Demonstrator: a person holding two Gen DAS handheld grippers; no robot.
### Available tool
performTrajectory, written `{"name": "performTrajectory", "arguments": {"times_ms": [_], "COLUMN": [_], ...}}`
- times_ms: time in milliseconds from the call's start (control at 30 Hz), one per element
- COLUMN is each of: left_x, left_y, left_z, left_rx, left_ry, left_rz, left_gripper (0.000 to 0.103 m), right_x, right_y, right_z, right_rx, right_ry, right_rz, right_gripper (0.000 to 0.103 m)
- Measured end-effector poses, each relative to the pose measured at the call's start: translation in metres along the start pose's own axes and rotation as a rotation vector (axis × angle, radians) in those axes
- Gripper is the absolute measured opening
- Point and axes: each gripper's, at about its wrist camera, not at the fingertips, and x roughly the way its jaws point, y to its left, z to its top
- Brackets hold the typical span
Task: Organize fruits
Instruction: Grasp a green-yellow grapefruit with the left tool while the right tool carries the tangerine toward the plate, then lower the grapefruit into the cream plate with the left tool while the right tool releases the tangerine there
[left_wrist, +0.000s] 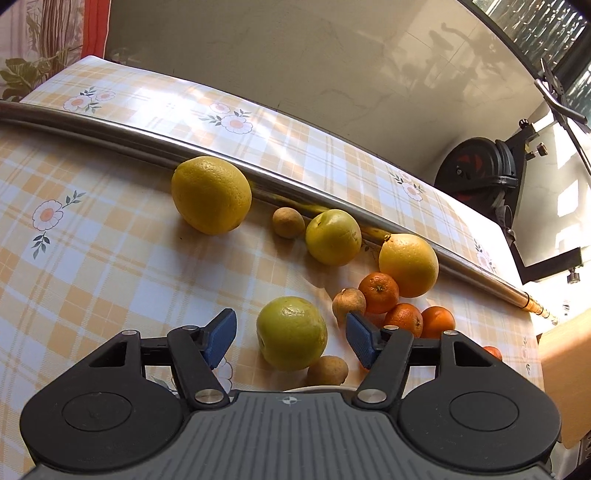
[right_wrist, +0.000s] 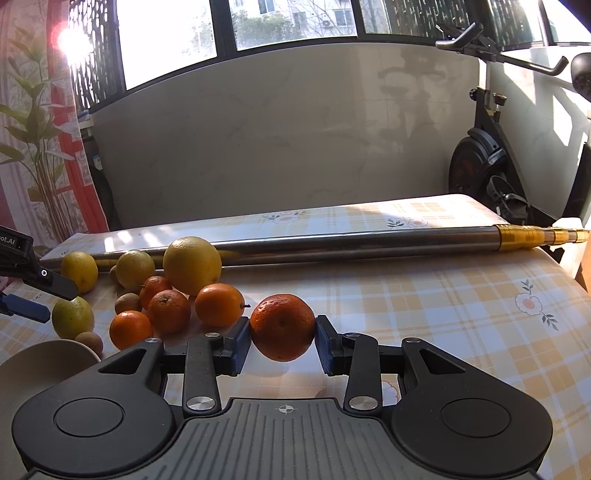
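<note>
While our right claw (right_wrist: 283, 341) sits clamped on a tangerine (right_wrist: 282, 327), lifted just clear of the checked counter (right_wrist: 443, 314), we judge it is being pulled away from the mixed pile to group it by kind. Three more tangerines (right_wrist: 169, 311) lie touching beside a big yellow citrus (right_wrist: 192, 265), which rests against the metal pole (right_wrist: 369, 240) that likely stops it rolling. Our left claw (left_wrist: 291, 338) stands apart, straddling a green citrus (left_wrist: 291, 332), probably next to go. A pale bowl (right_wrist: 37, 365) waits at near left.

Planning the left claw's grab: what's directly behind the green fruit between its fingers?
Behind the green fruit: bare checked tablecloth, then a small brown fruit and another green one by the metal pole. Its underside is hidden.
</note>
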Motion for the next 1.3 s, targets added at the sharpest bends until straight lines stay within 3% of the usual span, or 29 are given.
{"name": "performTrajectory", "arguments": {"times_ms": [233, 267, 467, 767, 967, 1300], "left_x": [0.018, 0.019, 0.010, -0.045, -0.077, -0.098], "left_y": [0.002, 0.002, 0.009, 0.004, 0.014, 0.034], "left_z": [0.001, 0.000, -0.003, -0.016, -0.044, -0.075], "left_rx": [-0.051, -0.049, -0.072, 0.041, 0.105, 0.157], "left_ry": [0.037, 0.034, 0.017, -0.061, -0.074, -0.088], "left_rz": [-0.023, -0.018, -0.043, -0.073, -0.089, -0.055], "left_gripper": [0.053, 0.047, 0.047, 0.047, 0.047, 0.047], "right_x": [0.002, 0.002, 0.003, -0.013, -0.051, -0.068], "right_y": [0.000, 0.000, 0.001, 0.009, 0.039, 0.084], "right_z": [0.000, 0.000, 0.000, 0.000, -0.004, -0.022], "right_rx": [0.003, 0.003, -0.003, -0.011, -0.062, -0.025], "right_ry": [0.007, 0.010, 0.013, 0.019, 0.007, 0.132], "right_rz": [0.005, 0.007, 0.007, -0.025, 0.045, 0.185], "right_gripper": [0.035, 0.035, 0.035, 0.035, 0.035, 0.035]}}
